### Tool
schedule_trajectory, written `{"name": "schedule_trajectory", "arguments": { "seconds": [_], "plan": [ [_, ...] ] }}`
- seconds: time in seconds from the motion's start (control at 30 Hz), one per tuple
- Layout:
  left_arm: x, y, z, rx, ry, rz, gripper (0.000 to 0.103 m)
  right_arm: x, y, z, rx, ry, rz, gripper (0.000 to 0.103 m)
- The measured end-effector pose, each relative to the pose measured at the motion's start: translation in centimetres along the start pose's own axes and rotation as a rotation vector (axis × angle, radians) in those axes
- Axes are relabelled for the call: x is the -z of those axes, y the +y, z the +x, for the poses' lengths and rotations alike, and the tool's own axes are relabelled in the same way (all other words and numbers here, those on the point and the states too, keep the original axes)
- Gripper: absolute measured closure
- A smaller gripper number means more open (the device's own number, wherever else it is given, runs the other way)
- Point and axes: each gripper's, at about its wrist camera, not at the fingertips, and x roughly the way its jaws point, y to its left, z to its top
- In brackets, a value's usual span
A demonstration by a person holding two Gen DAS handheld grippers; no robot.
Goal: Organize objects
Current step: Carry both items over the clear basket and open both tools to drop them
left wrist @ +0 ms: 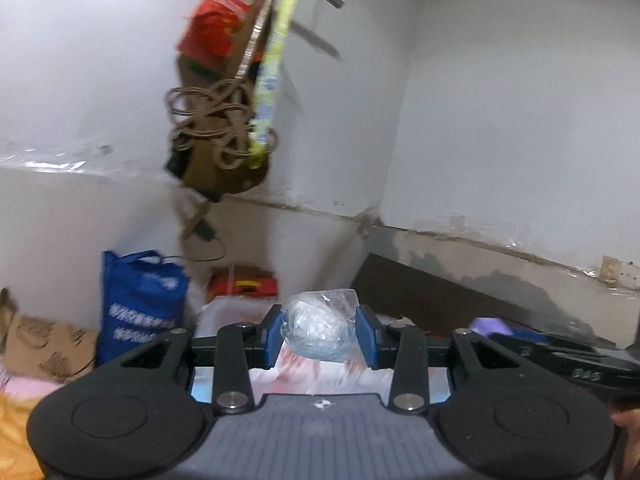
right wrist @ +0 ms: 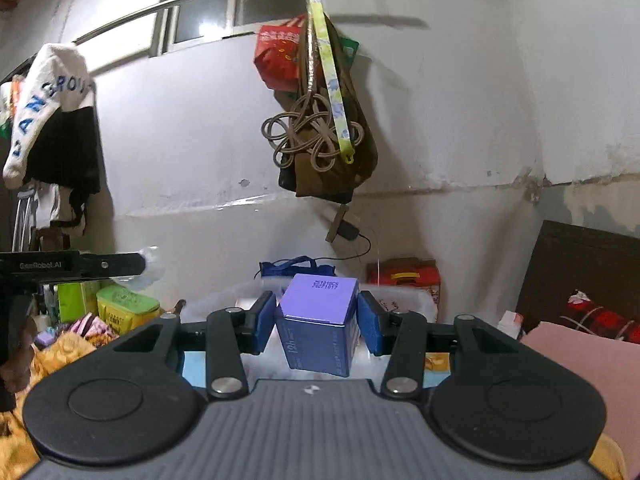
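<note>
Left wrist view: the left tool [left wrist: 319, 334] pinches a crumpled clear plastic bag [left wrist: 318, 330] between its blue pads, held above a white bin [left wrist: 236, 312]; right wrist view: the right tool [right wrist: 317, 322] clamps a purple box [right wrist: 318, 328] above the same bin [right wrist: 404, 300], tilted slightly.

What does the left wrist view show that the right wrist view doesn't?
Left only: the left claw shut on a clear plastic bundle, plus a cardboard box. Right only: the right claw shut on a purple box, a window and a white garment. Both: the hanging red bag, blue bag and white bin.
</note>
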Motion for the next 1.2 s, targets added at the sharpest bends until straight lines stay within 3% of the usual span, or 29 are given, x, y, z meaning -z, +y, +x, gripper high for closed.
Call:
{"name": "schedule_trajectory", "arguments": {
  "seconds": [0.07, 0.17, 0.27, 0.3, 0.33, 0.37, 0.5, 0.67, 0.8, 0.87, 0.97, 1.03, 1.2],
  "plan": [
    [-1.7, -1.2, 3.1, 0.006, 0.031, 0.006, 0.064, -1.7, -0.8, 2.5, 0.002, 0.017, 0.015, 0.055],
    [-2.6, -1.6, 8.1, 0.014, 0.135, -0.031, 0.064, -2.8, -1.2, 5.9, 0.083, 0.057, -0.048, 0.055],
    [-2.2, -1.8, 10.9, 0.023, 0.185, -0.045, 0.061, -2.5, -2.3, 8.3, 0.058, 0.108, -0.016, 0.049],
    [-1.8, -1.6, 11.6, 0.022, 0.203, -0.062, 0.049, -2.2, -2.5, 8.6, 0.065, 0.098, -0.014, 0.026],
    [-1.4, -1.4, 12.3, 0.023, 0.224, -0.071, 0.035, -2.0, -2.6, 9.0, 0.073, 0.092, -0.02, 0.012],
    [-1.0, -1.3, 12.5, 0.022, 0.236, -0.073, 0.033, -1.6, -2.7, 9.3, 0.08, 0.096, -0.036, 0.002],
    [-0.2, -1.3, 11.0, -0.043, 0.2, -0.016, 0.032, -1.1, -2.9, 9.2, 0.063, 0.118, -0.03, 0.0],
    [0.8, -0.8, 6.5, -0.057, 0.114, 0.025, 0.019, -0.1, -2.7, 7.4, 0.054, 0.114, -0.008, 0.0],
    [2.0, 0.0, 3.3, -0.068, 0.026, -0.003, 0.0, 0.8, -2.7, 6.1, 0.053, 0.14, 0.021, 0.0],
    [2.3, 0.4, 2.1, -0.075, 0.009, -0.015, 0.0, 1.1, -2.7, 5.1, 0.1, 0.154, 0.051, 0.0],
    [2.8, 0.9, 0.9, -0.1, 0.0, -0.005, 0.0, 2.2, -2.2, 3.1, 0.223, 0.137, 0.102, 0.0],
    [3.2, 0.9, 0.7, -0.105, 0.029, 0.009, 0.0, 3.3, -1.7, 1.9, 0.218, 0.114, 0.081, 0.0],
    [4.4, -0.5, 0.3, -0.147, 0.082, 0.077, 0.0, 4.2, -0.4, 1.3, 0.257, 0.196, 0.042, 0.0]
  ]
}}
